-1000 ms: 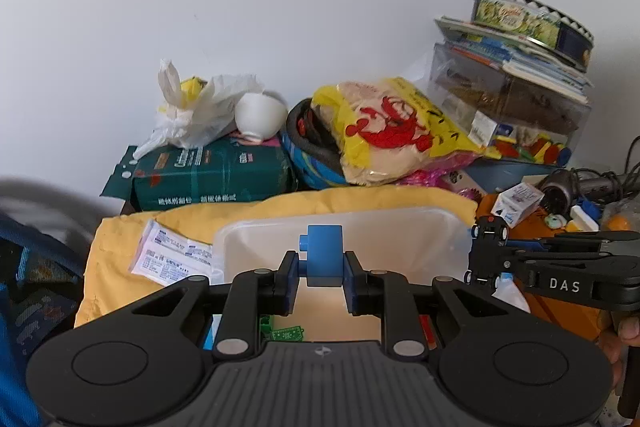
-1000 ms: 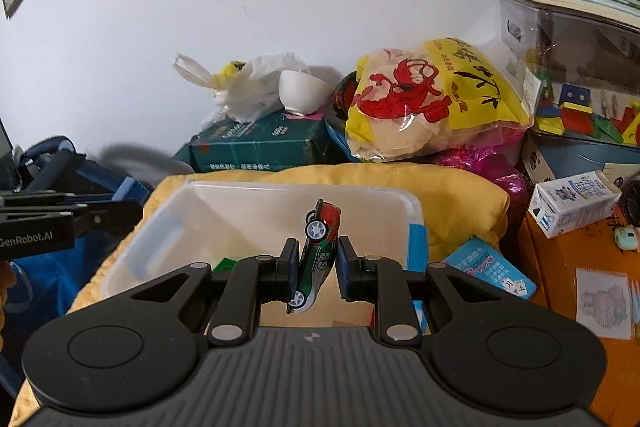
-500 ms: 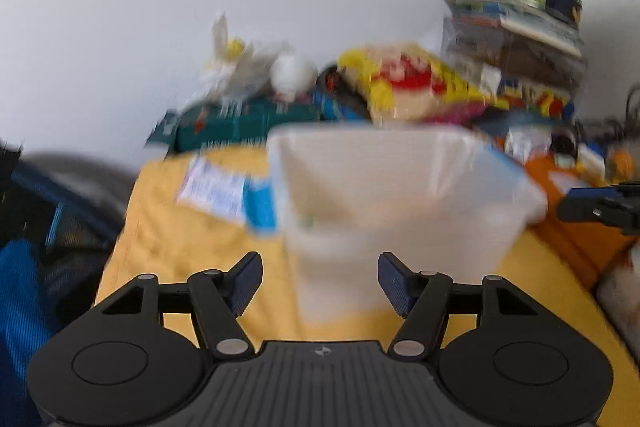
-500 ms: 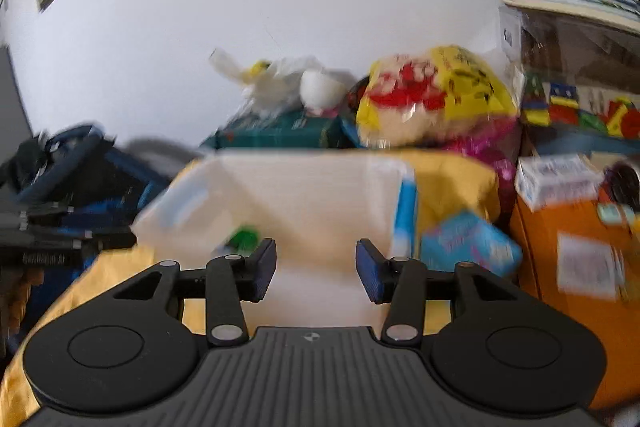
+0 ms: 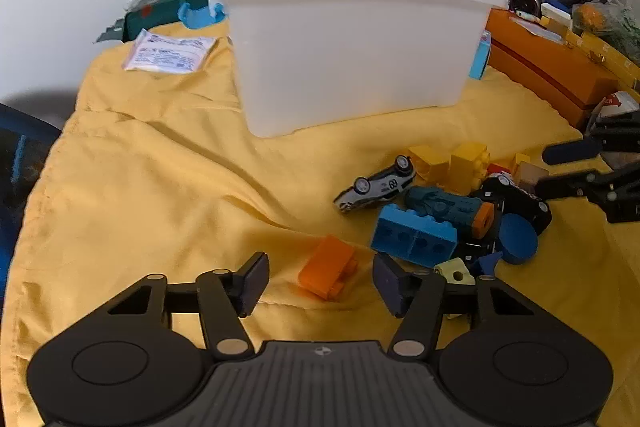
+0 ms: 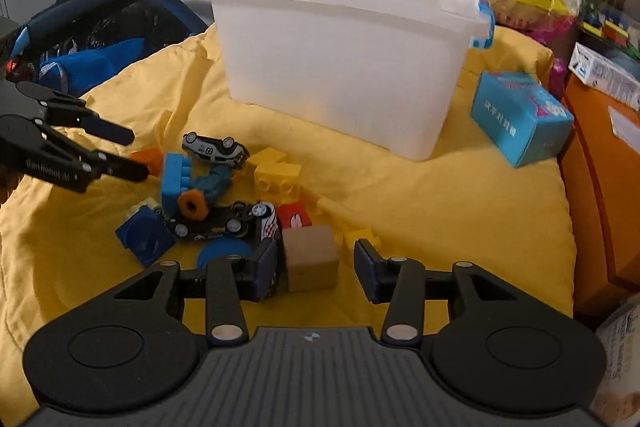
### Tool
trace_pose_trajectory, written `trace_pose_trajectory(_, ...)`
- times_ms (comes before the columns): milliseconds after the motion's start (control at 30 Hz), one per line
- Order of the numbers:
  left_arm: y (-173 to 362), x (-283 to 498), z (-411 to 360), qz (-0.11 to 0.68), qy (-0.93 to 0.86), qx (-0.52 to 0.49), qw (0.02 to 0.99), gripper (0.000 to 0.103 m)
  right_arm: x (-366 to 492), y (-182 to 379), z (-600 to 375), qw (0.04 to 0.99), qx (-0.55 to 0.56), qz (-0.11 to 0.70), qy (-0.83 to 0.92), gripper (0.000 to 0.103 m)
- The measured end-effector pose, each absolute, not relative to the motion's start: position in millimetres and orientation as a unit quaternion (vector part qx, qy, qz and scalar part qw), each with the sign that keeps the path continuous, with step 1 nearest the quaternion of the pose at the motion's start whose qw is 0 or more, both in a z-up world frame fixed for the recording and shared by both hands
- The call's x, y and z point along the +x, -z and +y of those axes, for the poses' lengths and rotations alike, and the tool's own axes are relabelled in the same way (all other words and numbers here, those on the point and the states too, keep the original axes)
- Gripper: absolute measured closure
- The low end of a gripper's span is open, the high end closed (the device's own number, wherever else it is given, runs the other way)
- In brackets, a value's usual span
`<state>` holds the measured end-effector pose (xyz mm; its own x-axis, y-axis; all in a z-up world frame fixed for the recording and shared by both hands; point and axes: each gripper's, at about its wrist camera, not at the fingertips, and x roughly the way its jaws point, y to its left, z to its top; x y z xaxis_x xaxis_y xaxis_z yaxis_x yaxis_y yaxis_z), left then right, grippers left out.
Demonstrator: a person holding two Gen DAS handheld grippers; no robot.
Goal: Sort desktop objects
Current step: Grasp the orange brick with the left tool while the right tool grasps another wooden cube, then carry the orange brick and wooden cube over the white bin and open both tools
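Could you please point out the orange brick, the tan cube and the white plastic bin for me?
orange brick (image 5: pixel 327 267), left wrist view, its top face.
tan cube (image 6: pixel 311 258), right wrist view, its front face.
white plastic bin (image 6: pixel 340 67), right wrist view, its front wall.

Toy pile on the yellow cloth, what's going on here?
A person with a gripper in each hand is sorting toys into the white bin. Neither holds anything now. The left gripper brackets an orange brick on the cloth, jaws closing but pads not yet touching. The right gripper is open around a tan cube. Cars and bricks lie loose in front of the bin.
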<state>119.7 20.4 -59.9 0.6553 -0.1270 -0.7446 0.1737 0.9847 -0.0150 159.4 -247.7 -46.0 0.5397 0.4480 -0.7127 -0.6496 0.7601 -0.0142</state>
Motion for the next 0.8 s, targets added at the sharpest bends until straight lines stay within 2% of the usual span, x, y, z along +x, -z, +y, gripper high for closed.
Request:
trace_pose_trajectory(67, 60, 120, 17, 0.406, 0.09, 0.032, 0.909, 0.046, 162, 44, -248, 0.867, -0.138, 0.358, -0.318, 0.057)
trace_pose_trajectory(133, 65, 122, 13, 0.414, 0.102, 0.037, 0.904, 0.059, 159, 43, -250, 0.87, -0.141, 0.349, -0.318, 0.057)
trace_pose_trajectory(167, 68, 122, 12, 0.418, 0.105, 0.038, 0.902, 0.07, 160, 44, -250, 0.869, -0.142, 0.352, -0.318, 0.058)
trace_pose_trajectory(500, 70, 122, 8, 0.422, 0.096, 0.017, 0.901, 0.076, 167, 56, -242, 0.864, -0.151, 0.357, -0.32, 0.06)
trace_pose_trajectory(567, 69, 122, 9, 0.422, 0.091, 0.009, 0.902, 0.076, 172, 58, -239, 0.86, -0.152, 0.365, -0.323, 0.069)
trace_pose_trajectory(700, 68, 120, 9, 0.42, 0.087, 0.006, 0.903, 0.077, 165, 61, -234, 0.852, -0.176, 0.363, -0.334, 0.07)
trace_pose_trajectory(800, 60, 117, 12, 0.412, 0.085, -0.002, 0.907, 0.077, 163, 54, -240, 0.86, -0.147, 0.364, -0.326, 0.07)
